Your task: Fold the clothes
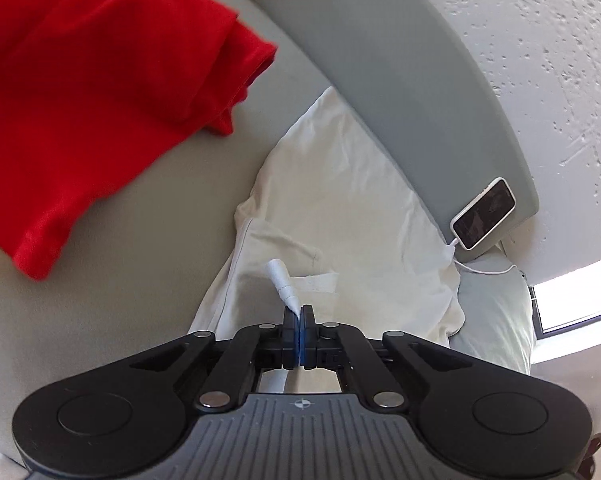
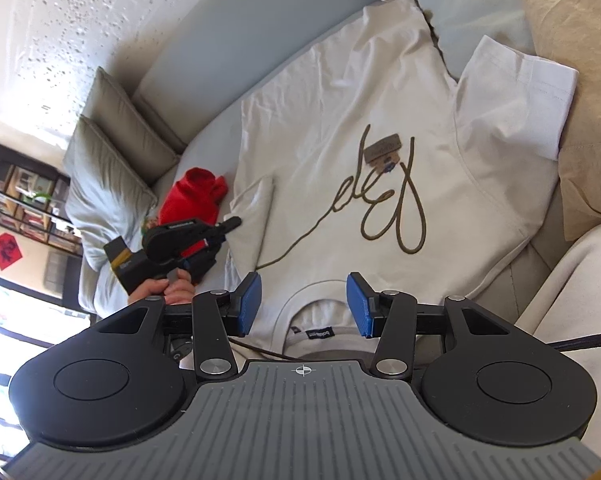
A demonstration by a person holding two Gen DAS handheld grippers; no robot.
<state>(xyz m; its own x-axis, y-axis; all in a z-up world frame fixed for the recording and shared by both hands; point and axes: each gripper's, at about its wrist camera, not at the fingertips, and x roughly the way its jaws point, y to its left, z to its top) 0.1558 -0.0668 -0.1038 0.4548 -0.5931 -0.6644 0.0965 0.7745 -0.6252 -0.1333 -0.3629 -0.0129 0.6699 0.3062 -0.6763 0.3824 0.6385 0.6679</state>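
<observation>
Clearly, our left gripper [image 1: 299,312] was clenched on a pinch of white cloth, a small rolled nub of the tee's [image 2: 340,152] sleeve [image 2: 256,208] poking out ahead of the shut pads. In the right wrist view that gripper sat at the folded sleeve edge on the tee's side, with our hand [image 2: 168,288] wrapped round its handle. Our right gripper [image 2: 303,300] hung released, its blue pads well apart, just above the collar [image 2: 312,308], which lay between them.

The tee was spread face up on the couch [image 1: 120,280], its long axis running straight away from our right jaws, collar nearest, hem towards the backrest [image 1: 400,80]. The sleeve our left jaws held lay doubled inward over the body; the other sleeve [image 2: 516,100] was spread flat on the far side, beside a tan cushion [image 2: 572,80]. We judged that the left hand was the one placed to carry its sleeve across, while the right was nearer the collar. Whether this was a fold being laid or an edge being lifted, we could not tell.

A brown cord [image 2: 388,208] with a tag [image 2: 384,150] looped across the chest, right where a fold would land. A red garment [image 1: 100,92] lay heaped beside the tee, near grey pillows [image 2: 112,152]. A phone [image 1: 484,212] on a white cable leaned against the backrest just past the hem.
</observation>
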